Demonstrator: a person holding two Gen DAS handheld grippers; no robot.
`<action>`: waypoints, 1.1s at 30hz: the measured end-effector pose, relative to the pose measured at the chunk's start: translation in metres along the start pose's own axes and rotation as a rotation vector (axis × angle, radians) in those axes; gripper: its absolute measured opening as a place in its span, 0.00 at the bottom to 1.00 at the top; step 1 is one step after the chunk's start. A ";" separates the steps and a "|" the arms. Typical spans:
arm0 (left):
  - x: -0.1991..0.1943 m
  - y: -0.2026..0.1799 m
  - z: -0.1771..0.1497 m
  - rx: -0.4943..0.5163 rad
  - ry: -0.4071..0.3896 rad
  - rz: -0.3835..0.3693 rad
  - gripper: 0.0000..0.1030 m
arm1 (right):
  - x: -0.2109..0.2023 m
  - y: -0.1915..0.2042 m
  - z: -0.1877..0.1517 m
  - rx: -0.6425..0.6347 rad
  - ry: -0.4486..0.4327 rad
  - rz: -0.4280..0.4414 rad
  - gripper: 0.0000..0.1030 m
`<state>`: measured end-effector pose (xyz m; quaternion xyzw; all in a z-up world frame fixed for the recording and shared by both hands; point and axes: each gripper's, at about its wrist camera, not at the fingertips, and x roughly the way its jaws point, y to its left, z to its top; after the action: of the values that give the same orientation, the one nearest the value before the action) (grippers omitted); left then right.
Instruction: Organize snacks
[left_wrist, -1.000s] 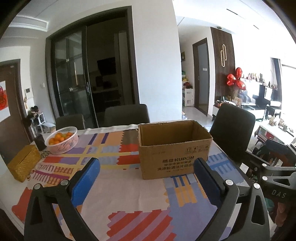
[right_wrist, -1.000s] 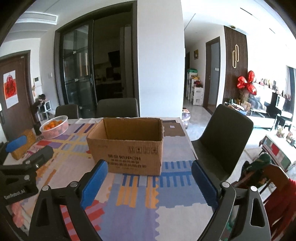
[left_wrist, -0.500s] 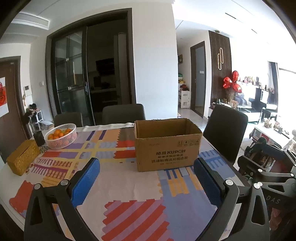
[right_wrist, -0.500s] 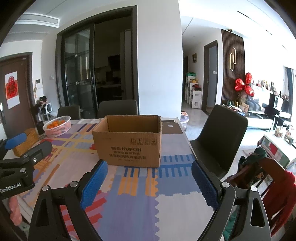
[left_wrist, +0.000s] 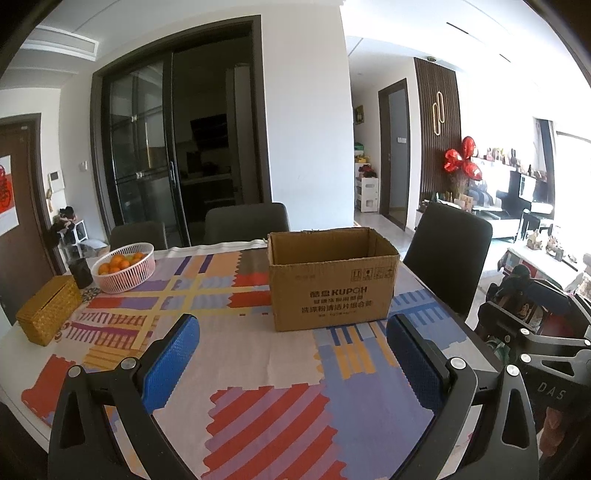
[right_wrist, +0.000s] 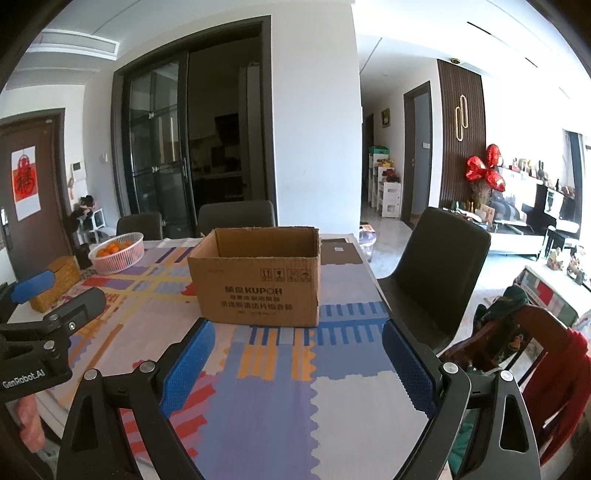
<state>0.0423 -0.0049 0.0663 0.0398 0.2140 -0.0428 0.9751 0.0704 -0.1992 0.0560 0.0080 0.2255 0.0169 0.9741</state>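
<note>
A: Item one, left gripper: jaws spread wide, nothing between the blue pads, hovering over the patterned cloth on the desk. Item two, right gripper: likewise wide apart and holding nothing.

B: And the task's things?

A: Cardboard box, top flaps open, standing upright on the desk just beyond both grippers; its inside cannot be seen. No snacks are visible in either view. Further off to the left: basket of oranges, woven box.

B: Step in hand?

A: Judged an opening step, nothing yet gathered. The next move likely calls for locating the snacks, which lie out of view, then carrying them to the box.
</note>
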 end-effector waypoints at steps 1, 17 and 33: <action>0.001 0.001 0.000 -0.001 0.000 -0.001 1.00 | -0.003 0.000 -0.001 0.001 -0.003 -0.001 0.90; -0.002 0.005 0.005 -0.003 -0.011 0.011 1.00 | -0.013 0.002 0.002 0.002 -0.011 0.003 0.90; -0.002 0.006 0.005 -0.003 -0.010 0.010 1.00 | -0.013 0.003 0.001 0.000 -0.007 0.001 0.90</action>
<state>0.0428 0.0003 0.0716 0.0390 0.2091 -0.0377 0.9764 0.0588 -0.1971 0.0627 0.0079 0.2222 0.0175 0.9748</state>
